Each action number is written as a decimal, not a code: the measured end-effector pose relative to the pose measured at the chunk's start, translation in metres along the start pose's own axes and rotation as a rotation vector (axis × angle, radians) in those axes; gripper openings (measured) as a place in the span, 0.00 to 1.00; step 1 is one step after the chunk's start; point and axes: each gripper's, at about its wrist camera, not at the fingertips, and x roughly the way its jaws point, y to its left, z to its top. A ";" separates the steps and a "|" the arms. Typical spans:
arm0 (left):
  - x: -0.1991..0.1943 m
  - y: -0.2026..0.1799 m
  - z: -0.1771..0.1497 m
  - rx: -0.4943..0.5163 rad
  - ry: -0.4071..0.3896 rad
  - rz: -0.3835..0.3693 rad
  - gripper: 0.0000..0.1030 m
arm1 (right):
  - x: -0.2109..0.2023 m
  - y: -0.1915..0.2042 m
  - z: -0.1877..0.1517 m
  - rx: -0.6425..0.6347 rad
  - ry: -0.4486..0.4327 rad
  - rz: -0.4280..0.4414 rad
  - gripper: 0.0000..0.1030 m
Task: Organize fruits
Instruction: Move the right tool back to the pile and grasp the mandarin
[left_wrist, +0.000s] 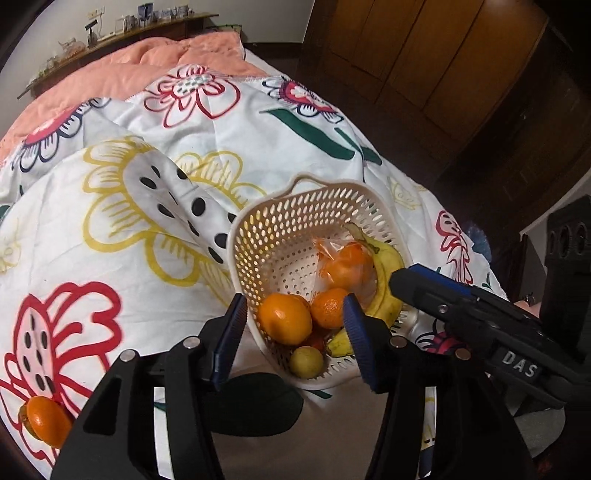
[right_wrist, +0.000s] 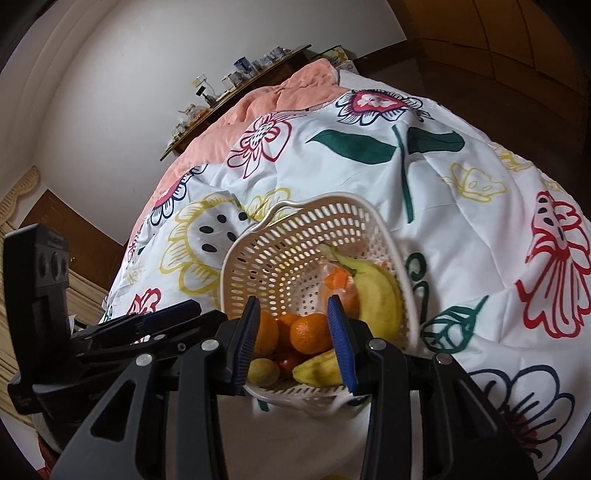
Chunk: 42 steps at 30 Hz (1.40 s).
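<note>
A white perforated basket (left_wrist: 273, 236) sits tilted on a bed's floral quilt (left_wrist: 122, 206), holding most of the fruit: a large orange (left_wrist: 284, 317), a smaller mandarin (left_wrist: 328, 308), a bagged orange (left_wrist: 347, 266), a banana (left_wrist: 388, 280) along its right wall, a second banana (right_wrist: 319, 369) and a yellow-green fruit (left_wrist: 306, 362) at the near rim. The left gripper (left_wrist: 295, 339) hovers at the basket's near edge, its blue-padded fingers spread wide and holding nothing. The right gripper (right_wrist: 295, 343) faces the same rim, its fingers also apart and empty, framing the mandarin. One orange (left_wrist: 48, 421) lies alone on the quilt, well apart from the basket, at the lower left of the left wrist view.
</note>
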 end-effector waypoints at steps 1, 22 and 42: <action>-0.004 0.002 -0.001 0.008 -0.019 0.017 0.54 | 0.001 0.003 0.001 -0.006 0.000 0.001 0.37; -0.118 0.162 -0.063 -0.234 -0.215 0.212 0.59 | 0.033 0.150 -0.013 -0.360 0.138 0.165 0.39; -0.141 0.229 -0.113 -0.334 -0.233 0.294 0.62 | 0.088 0.265 -0.070 -0.804 0.378 0.192 0.41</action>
